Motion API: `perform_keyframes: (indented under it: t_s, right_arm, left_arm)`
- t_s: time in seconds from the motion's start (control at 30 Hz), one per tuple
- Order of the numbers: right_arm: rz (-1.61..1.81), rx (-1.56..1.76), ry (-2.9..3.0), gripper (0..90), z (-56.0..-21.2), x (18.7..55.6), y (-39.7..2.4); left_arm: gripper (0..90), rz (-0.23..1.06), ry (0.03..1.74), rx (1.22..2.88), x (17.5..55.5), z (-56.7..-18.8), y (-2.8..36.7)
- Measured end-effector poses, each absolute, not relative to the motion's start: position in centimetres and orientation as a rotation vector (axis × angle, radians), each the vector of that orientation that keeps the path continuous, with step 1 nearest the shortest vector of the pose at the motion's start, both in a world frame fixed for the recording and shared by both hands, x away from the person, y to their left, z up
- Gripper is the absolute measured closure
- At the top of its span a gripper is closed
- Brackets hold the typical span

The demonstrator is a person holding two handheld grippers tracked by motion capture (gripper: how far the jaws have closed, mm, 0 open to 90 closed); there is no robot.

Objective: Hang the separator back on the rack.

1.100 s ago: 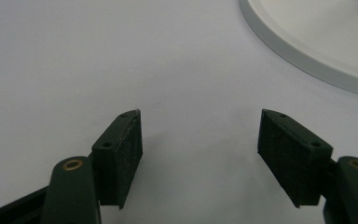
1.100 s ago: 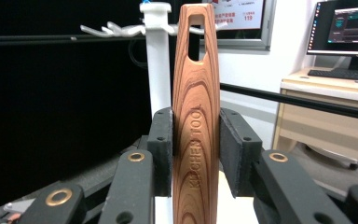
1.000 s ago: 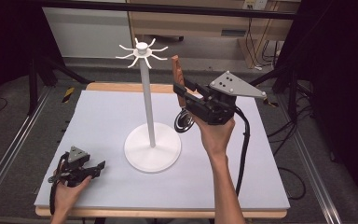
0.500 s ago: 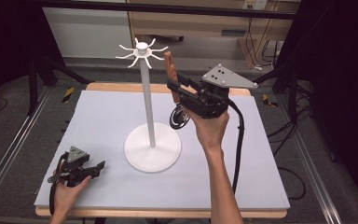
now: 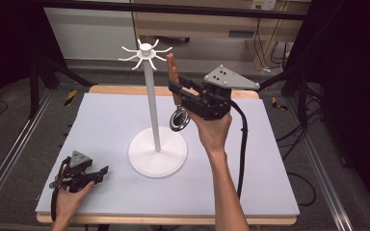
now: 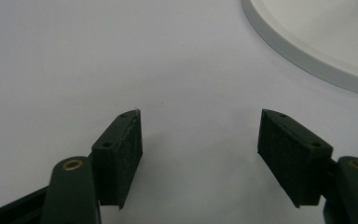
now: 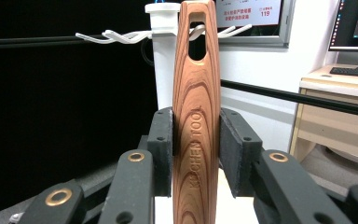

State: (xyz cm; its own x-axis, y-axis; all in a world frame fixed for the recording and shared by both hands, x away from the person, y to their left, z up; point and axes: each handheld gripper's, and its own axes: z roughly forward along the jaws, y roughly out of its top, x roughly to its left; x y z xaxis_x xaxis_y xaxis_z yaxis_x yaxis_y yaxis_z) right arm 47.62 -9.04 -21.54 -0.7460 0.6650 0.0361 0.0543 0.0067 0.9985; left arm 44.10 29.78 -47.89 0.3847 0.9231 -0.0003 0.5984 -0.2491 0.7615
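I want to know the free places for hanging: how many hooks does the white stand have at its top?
8 hooks seem to spread around the cap of the white stand, none holding anything; they are small, so one may be hidden behind the wooden-handled kitchen tool.

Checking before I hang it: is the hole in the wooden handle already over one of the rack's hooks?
No: in the right gripper view the wooden handle stands upright in the right tool, its hole open, with the rack's hooks behind it.

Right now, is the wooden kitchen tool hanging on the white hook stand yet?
Not yet. Done: the right hand-held gripper has the wooden-handled tool clamped upright, its hanging hole up near the hooks of the white stand. Left: slipping that hole over a hook and letting go. The left hand-held gripper rests open on the table.
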Motion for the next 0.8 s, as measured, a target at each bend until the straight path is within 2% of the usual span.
perform_keyframes:
  t_s: [0.8]
  right_arm:
    - [1.856, 0.705, 1.882, 67.9, -21.5, 49.2, -8.9]
  left_arm:
    - [29.7, 0.603, 1.303, 1.962, 44.1, -47.9, 29.7]
